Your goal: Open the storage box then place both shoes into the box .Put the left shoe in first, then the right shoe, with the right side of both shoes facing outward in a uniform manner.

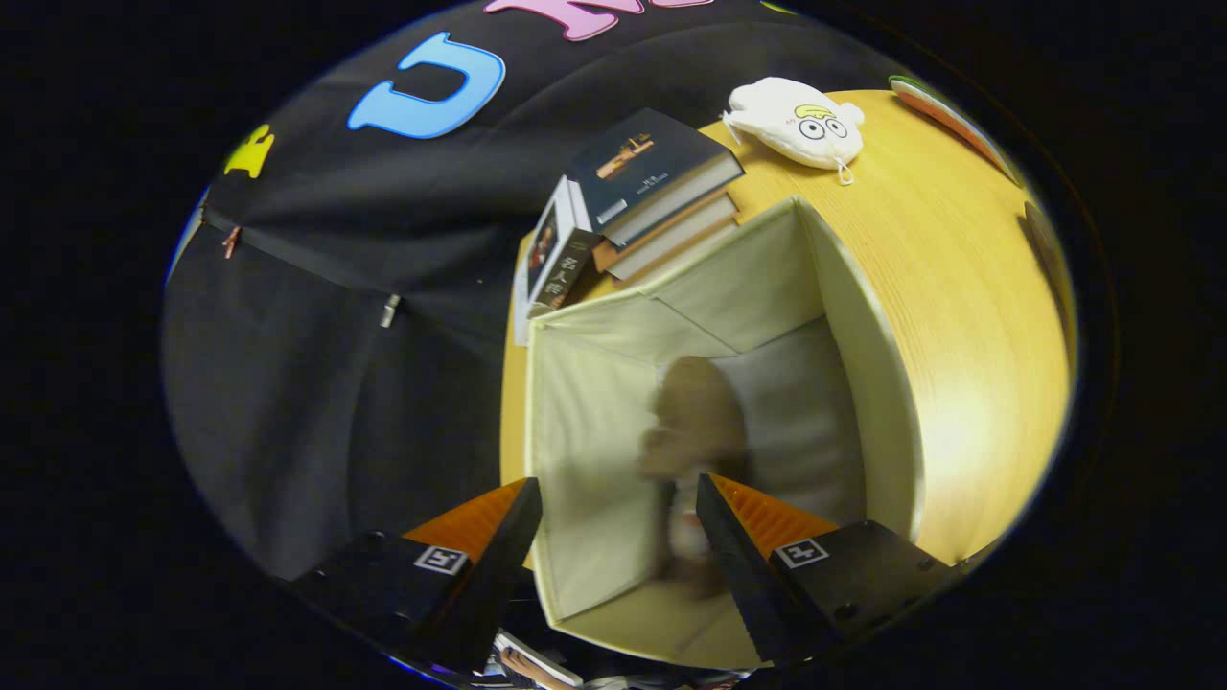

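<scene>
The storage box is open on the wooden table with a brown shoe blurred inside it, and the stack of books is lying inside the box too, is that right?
Not quite. In the gripper view the stack of books sits on the wooden table just behind the storage box, not inside it. The box is open and a blurred brown shoe is inside, just ahead of the open tool, whose fingers press on nothing.

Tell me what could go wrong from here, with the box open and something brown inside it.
1. The gripper has its jaws open above the open storage box; the blurred brown shoe inside looks loose, so it may settle tilted and its facing cannot be confirmed.
2. The box's wall looks soft; a finger could snag it while pulling out.
3. The stack of books sits close against the box's far corner, so shoving the box could push it.
</scene>
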{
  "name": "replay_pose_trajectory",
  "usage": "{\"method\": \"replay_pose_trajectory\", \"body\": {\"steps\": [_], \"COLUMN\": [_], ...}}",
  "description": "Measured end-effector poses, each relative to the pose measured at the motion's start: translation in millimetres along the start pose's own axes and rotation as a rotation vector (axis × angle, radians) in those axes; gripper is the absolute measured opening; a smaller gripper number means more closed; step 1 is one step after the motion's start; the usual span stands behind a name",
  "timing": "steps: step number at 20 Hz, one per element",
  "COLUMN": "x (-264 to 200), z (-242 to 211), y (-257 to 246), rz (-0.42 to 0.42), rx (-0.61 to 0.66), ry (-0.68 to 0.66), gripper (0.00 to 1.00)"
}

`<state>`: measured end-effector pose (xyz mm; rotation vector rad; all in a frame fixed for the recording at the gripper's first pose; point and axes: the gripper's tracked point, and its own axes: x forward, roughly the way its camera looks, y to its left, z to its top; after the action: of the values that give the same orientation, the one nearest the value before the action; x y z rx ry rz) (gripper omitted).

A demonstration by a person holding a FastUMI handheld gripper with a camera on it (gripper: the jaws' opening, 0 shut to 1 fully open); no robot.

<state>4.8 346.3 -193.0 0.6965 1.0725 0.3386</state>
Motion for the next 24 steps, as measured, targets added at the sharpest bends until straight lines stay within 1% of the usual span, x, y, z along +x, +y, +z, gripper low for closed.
{"method": "replay_pose_trajectory", "body": {"steps": [2, 4, 5, 7, 9, 11, 14, 17, 19, 21, 24], "x": [-22.1, -51.5, -68.7, -100.6, -134.5, -166.2, -205.0, -236.1, -249.4, -260.4, -264.4], "z": [7.9, 24.7, 35.9, 62.1, 83.5, 103.6, 112.0, 120.5, 130.2, 134.9, 145.6], "y": [2.4, -1.6, -7.9, -31.6, -66.5, -110.4, -167.1, -239.7, -287.1, -335.8, -398.2], "rz": [0.016, 0.025, 0.022, -0.014, -0.082, -0.17, -0.246, -0.351, -0.401, -0.47, -0.542], "rx": [-0.024, -0.075, -0.109, -0.185, -0.259, -0.313, -0.314, -0.327, -0.327, -0.316, -0.321], "ry": [-0.016, -0.066, -0.101, -0.176, -0.24, -0.292, -0.299, -0.297, -0.303, -0.283, -0.247], "gripper": [0.98, 0.98, 0.98, 0.98, 0.98, 0.98, 0.98, 0.98, 0.98, 0.98, 0.99]}}
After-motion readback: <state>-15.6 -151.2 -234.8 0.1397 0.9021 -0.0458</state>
